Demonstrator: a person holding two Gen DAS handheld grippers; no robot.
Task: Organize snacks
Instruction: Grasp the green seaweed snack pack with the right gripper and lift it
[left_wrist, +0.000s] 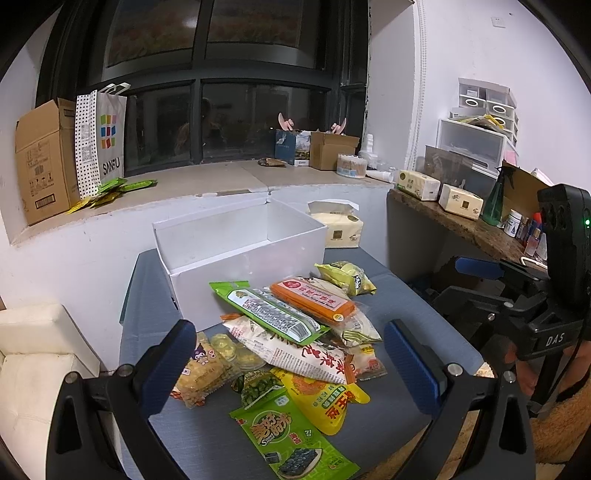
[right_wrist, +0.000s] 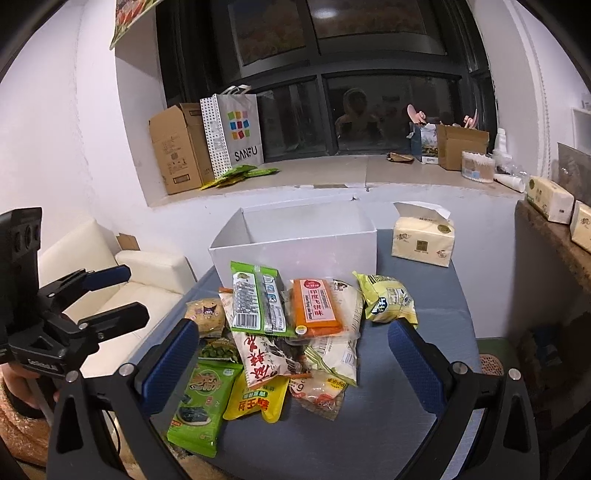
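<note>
Nothing looks sorted yet: the white box (left_wrist: 240, 236) at frame centre sits empty, the snack pile (left_wrist: 295, 332) below it untouched, both hand-held grippers (left_wrist: 291, 365) (right_wrist: 293, 363) spread wide, holding nothing.

Your left gripper (left_wrist: 291, 369): jaws spread wide, holding nothing. Your right gripper (right_wrist: 293, 365): jaws likewise spread, empty, level beside the left.

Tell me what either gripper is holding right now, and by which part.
Nothing. The left gripper and right gripper are both open above the snack pile, clear of it.
</note>
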